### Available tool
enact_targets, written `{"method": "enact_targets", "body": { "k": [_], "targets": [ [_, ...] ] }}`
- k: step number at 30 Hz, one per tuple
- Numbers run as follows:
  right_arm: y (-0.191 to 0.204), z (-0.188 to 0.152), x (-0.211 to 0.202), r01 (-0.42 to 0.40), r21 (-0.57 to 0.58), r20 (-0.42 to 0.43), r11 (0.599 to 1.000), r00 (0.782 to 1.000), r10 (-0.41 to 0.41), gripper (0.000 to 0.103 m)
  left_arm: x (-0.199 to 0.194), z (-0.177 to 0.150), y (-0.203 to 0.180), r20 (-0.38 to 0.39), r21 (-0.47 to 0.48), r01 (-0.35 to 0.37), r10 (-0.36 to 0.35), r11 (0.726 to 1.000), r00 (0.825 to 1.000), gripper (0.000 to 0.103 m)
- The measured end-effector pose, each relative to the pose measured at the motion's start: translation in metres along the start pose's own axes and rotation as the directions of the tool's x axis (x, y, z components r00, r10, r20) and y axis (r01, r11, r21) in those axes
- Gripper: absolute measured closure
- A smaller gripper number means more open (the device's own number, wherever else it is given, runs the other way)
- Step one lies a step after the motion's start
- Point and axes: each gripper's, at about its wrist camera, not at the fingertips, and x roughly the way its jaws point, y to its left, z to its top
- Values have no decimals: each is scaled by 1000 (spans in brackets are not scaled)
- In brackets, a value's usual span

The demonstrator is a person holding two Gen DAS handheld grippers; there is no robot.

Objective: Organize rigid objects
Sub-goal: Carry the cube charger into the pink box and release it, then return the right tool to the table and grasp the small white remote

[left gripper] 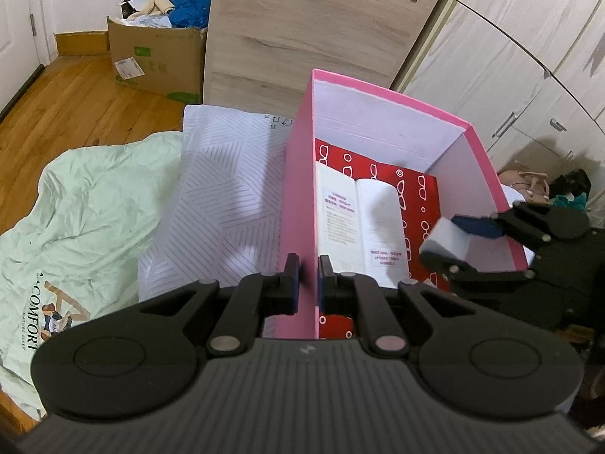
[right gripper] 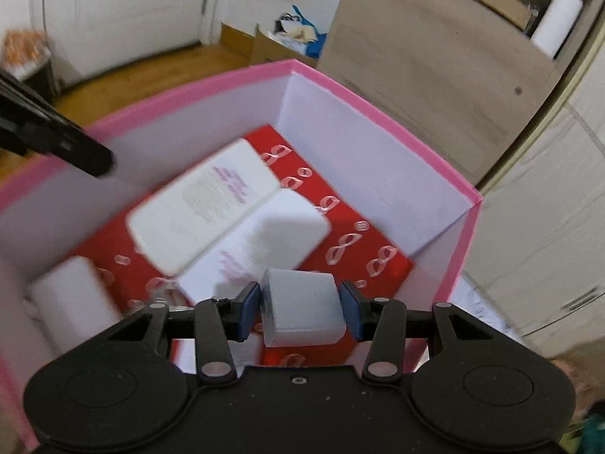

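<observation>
A pink box (left gripper: 298,196) with white inner walls and a red patterned floor (left gripper: 419,193) stands on the bed. My left gripper (left gripper: 308,280) is shut on the box's near left wall. Two white rectangular cases (left gripper: 359,219) lie side by side inside. My right gripper (right gripper: 300,312) is shut on a pale grey-white block (right gripper: 302,308) and holds it over the box's near right part (right gripper: 469,204). In the left wrist view that right gripper (left gripper: 450,238) comes in over the right wall with the block (left gripper: 446,234). A third white object (right gripper: 72,302) lies at the box's left inner corner.
The box rests on a striped white pillow (left gripper: 219,204) beside a pale green quilt (left gripper: 83,219). A cardboard box (left gripper: 159,60) of clutter stands on the wooden floor behind. A wooden board (left gripper: 317,26) leans against wardrobe doors (left gripper: 522,68). Clothes (left gripper: 537,189) lie right of the pink box.
</observation>
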Motion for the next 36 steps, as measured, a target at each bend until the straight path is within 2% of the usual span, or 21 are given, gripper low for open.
{"method": "enact_targets", "body": {
  "k": [2,5,6,7,11,14,18,21,22,26,31,36],
  "targets": [
    [-3,2,3,25,14,-15,1000,1000,-25,51,0,0,0,0,-1,0,0,1000,1000,95],
    [-8,3,2,5,34,-7,999,1000,-4,50,0,-1,0,2,0,1,-1,1000,1000,95],
    [-9,2,1,-3,41,-3,999,1000,3,46,0,-1,0,2,1,3,-3,1000,1000,95],
    [-11,1,-2,-12,47,9,999,1000,11,39,0,-1,0,2,0,3,-3,1000,1000,95],
    [-18,2,-15,7,82,71,997,997,-13,38,1,0,-4,0,15,-19,19,1000,1000,95],
    [-25,3,-35,-7,127,148,992,989,-11,39,1,1,-8,7,25,-37,37,999,999,95],
    [-34,-6,-63,18,137,269,990,962,-54,38,1,1,-8,8,21,-41,41,999,999,95],
    [-44,-24,-86,62,147,377,987,919,-114,38,1,2,-8,6,12,-41,41,999,999,95],
    [-47,-28,-91,82,151,390,985,911,-135,37,1,2,-9,6,10,-43,43,999,999,95],
    [-69,-44,-104,98,188,361,977,918,-162,37,-1,2,-11,12,22,-51,51,998,999,95],
    [-105,-71,-98,35,288,249,957,962,-110,37,-1,2,-12,11,20,-52,52,998,999,95],
    [-122,-104,-83,-4,350,146,937,988,-50,37,-1,2,-12,12,20,-51,50,999,999,95]
  ]
}}
